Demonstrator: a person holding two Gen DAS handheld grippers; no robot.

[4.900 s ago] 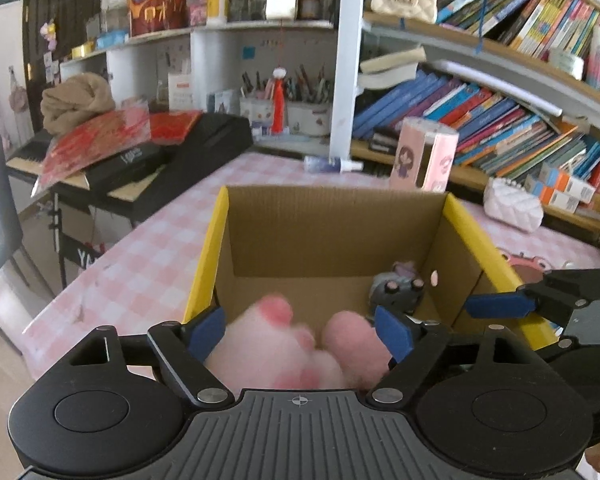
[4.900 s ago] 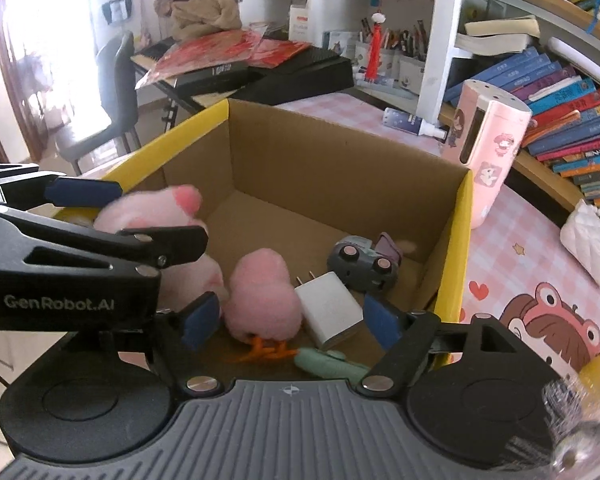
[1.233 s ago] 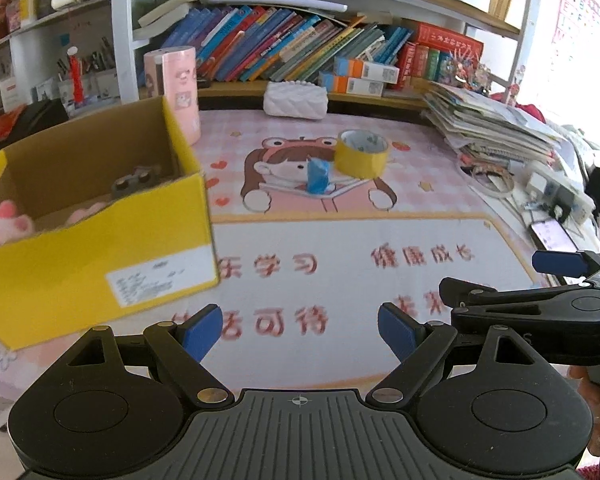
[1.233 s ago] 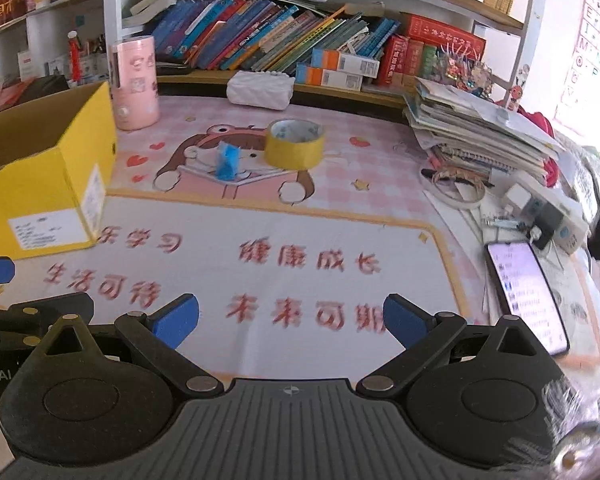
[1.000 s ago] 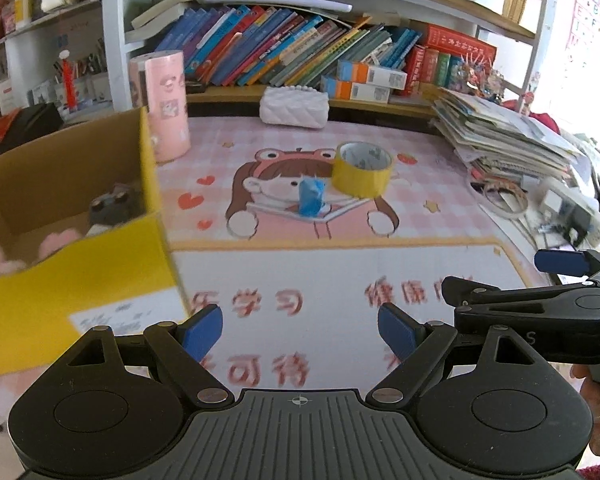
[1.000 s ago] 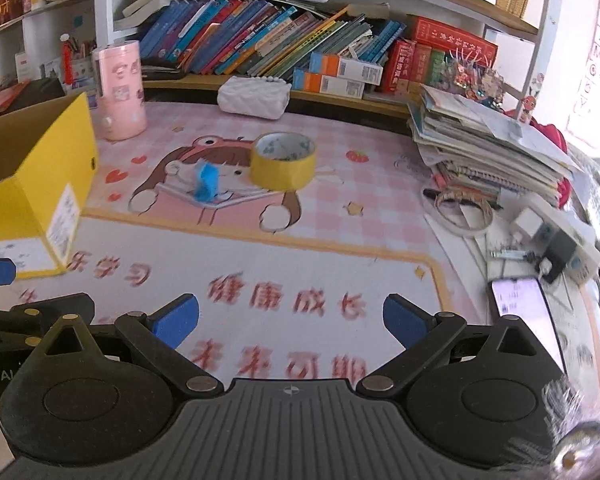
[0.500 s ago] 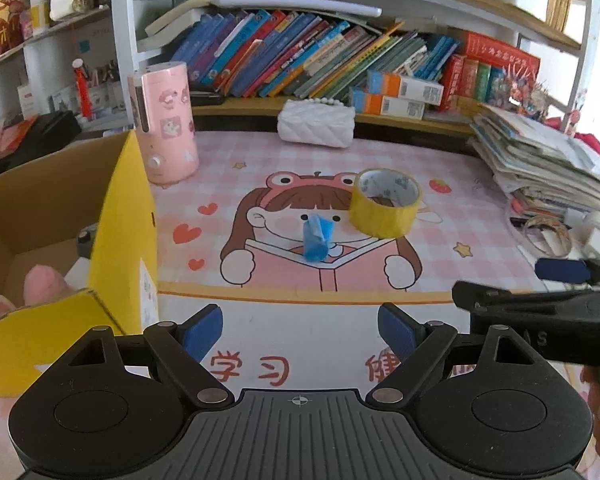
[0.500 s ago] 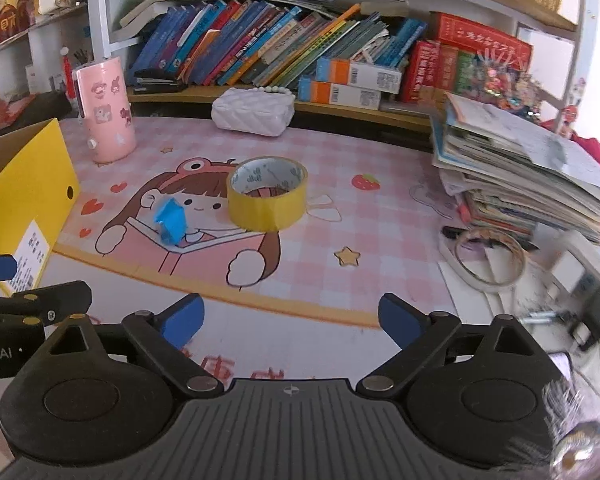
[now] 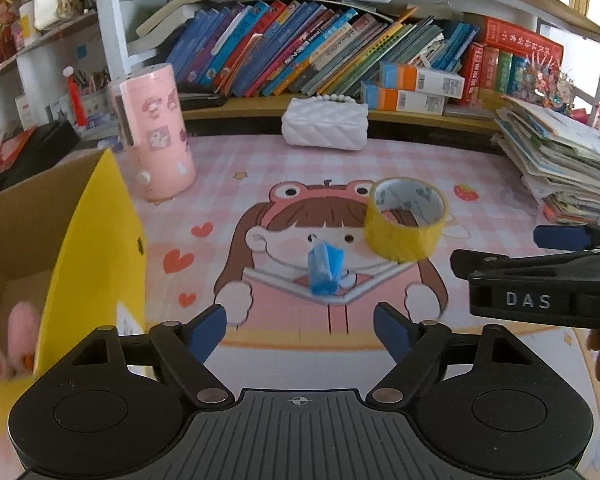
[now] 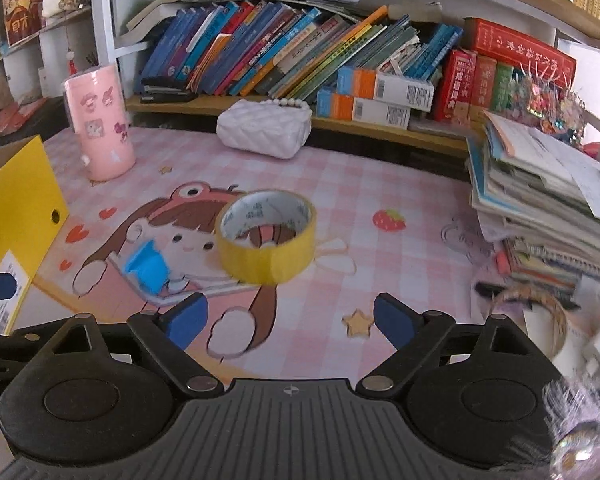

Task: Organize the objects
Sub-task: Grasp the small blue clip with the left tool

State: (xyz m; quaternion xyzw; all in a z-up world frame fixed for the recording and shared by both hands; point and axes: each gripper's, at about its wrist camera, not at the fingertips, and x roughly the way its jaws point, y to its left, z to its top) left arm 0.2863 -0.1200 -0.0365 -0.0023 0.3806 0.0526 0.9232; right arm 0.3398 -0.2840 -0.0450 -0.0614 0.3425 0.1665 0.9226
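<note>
A yellow tape roll (image 9: 405, 224) (image 10: 266, 236) stands on the pink cartoon mat, with a small blue packet (image 9: 325, 268) (image 10: 148, 266) just left of it. A yellow cardboard box (image 9: 96, 240) (image 10: 16, 216) sits at the left, with pink plush toys (image 9: 8, 340) inside. My left gripper (image 9: 300, 326) is open and empty, short of the blue packet. My right gripper (image 10: 290, 320) is open and empty, short of the tape roll; its side shows at the right of the left wrist view (image 9: 540, 276).
A pink cylinder (image 9: 152, 140) (image 10: 100, 120) and a white quilted purse (image 9: 324, 124) (image 10: 264, 128) stand at the back by the bookshelf. A stack of books and papers (image 10: 548, 200) fills the right side, with a small tape ring (image 10: 528, 312) below it.
Both grippers have left the box, swung right and moved forward toward the tape roll and blue packet, which now look larger. Both stayed open and empty.
</note>
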